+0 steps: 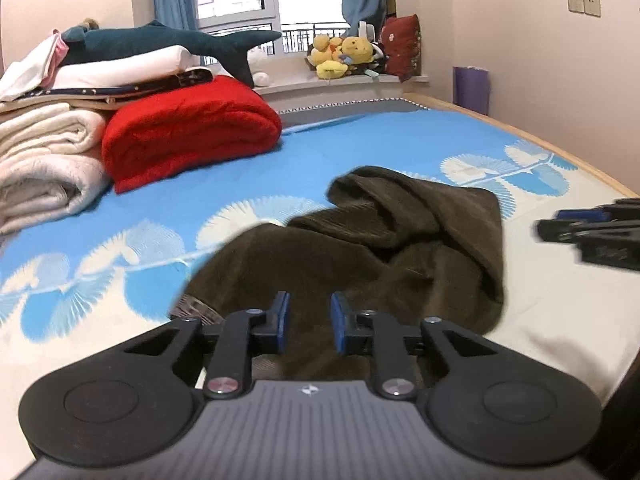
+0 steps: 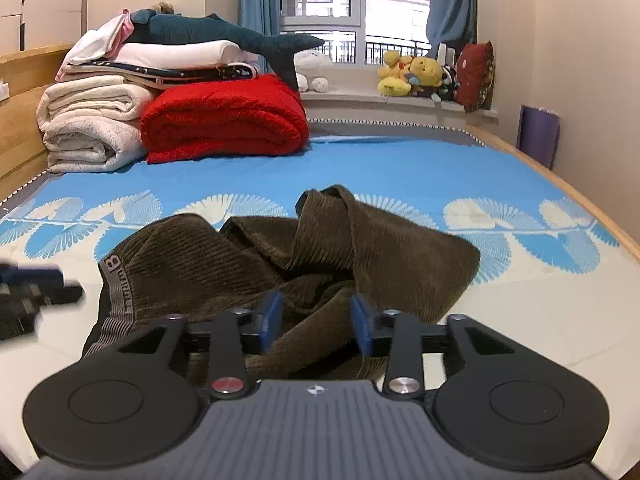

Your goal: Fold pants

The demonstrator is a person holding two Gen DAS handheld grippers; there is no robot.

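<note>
The crumpled dark olive-brown corduroy pants (image 2: 288,264) lie in a heap on the blue-and-white patterned bed sheet (image 2: 400,168), nothing folded yet. Left of the heap, over its grey elastic waistband (image 2: 114,292), the left gripper (image 1: 309,322) hovers with jaws parted and empty, probably lining up a hold there. At the heap's right, the right gripper (image 2: 316,320) also stands parted, unclamped, over rumpled cloth, likely to spread it flat.

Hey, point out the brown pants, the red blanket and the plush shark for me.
brown pants (image 2: 384,248): right wrist view, on the ribbed leg fabric.
red blanket (image 2: 224,120): right wrist view, on its folded front face.
plush shark (image 1: 168,40): left wrist view, on its dark body.
</note>
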